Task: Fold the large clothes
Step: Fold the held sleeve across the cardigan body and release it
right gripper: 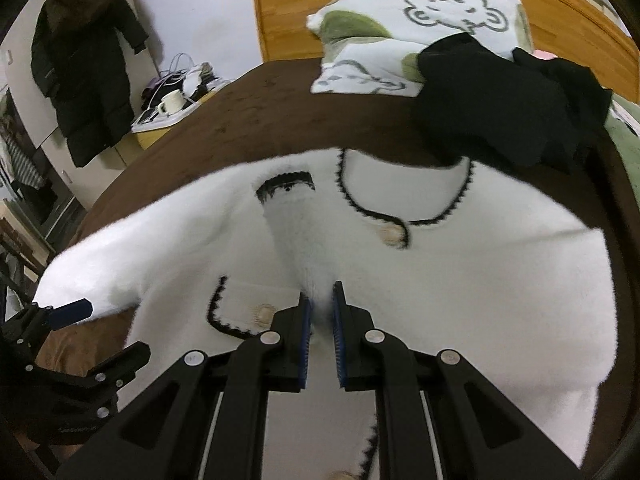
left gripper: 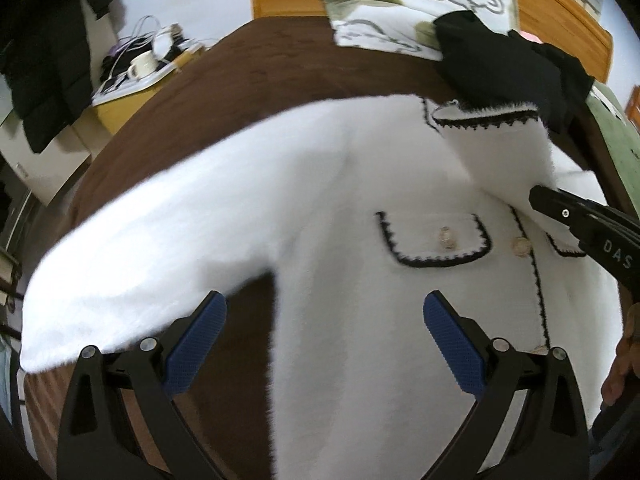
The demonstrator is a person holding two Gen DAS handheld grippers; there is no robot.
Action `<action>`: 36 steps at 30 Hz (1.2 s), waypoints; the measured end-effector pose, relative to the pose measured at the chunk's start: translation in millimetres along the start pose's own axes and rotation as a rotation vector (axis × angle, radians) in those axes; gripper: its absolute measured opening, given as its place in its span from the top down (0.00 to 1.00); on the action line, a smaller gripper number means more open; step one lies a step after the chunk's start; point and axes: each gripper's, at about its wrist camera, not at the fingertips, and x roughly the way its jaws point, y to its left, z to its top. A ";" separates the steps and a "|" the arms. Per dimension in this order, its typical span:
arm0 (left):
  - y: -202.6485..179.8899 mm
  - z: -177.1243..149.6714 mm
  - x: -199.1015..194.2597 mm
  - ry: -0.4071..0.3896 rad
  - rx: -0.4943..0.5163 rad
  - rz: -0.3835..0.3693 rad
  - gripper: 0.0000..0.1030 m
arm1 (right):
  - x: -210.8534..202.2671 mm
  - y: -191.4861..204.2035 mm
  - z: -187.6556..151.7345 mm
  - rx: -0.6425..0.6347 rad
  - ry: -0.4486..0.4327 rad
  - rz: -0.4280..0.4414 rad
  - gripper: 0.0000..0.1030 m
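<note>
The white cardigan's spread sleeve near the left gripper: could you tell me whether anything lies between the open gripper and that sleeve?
Nothing visible does. The left gripper hangs open just above the spread sleeve of the white cardigan, with only brown bedcover below. The right gripper is shut on the other sleeve, folded across the chest.

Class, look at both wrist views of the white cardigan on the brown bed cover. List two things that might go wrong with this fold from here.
1. The right hand-held gripper pinches only a small bit of the sleeve it has brought over the white cardigan; the fluffy knit may slip out.
2. The left hand-held gripper is open and holds nothing, so the other sleeve stays spread out and the body may drag or bunch.
</note>
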 end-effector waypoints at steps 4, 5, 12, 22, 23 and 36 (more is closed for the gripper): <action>13.0 -5.4 2.4 0.006 -0.021 0.011 0.06 | 14.0 15.9 -6.2 -0.021 0.025 0.007 0.89; 15.7 -7.1 3.0 0.006 -0.025 0.011 0.06 | 17.8 19.5 -8.2 -0.032 0.032 0.006 0.89; 26.8 -15.7 9.0 0.003 -0.048 0.016 0.06 | 51.3 35.6 -23.6 -0.059 0.087 -0.004 0.89; 34.2 -20.4 2.7 0.011 -0.061 0.012 0.06 | 55.6 35.5 -23.6 -0.003 0.124 0.110 0.43; 33.9 -17.6 -2.0 0.003 -0.059 0.011 0.06 | 51.3 35.3 -22.5 0.006 0.115 0.112 0.40; -32.2 33.5 -22.1 -0.084 0.064 -0.189 0.12 | -45.5 -72.8 -31.4 0.107 -0.051 -0.078 0.30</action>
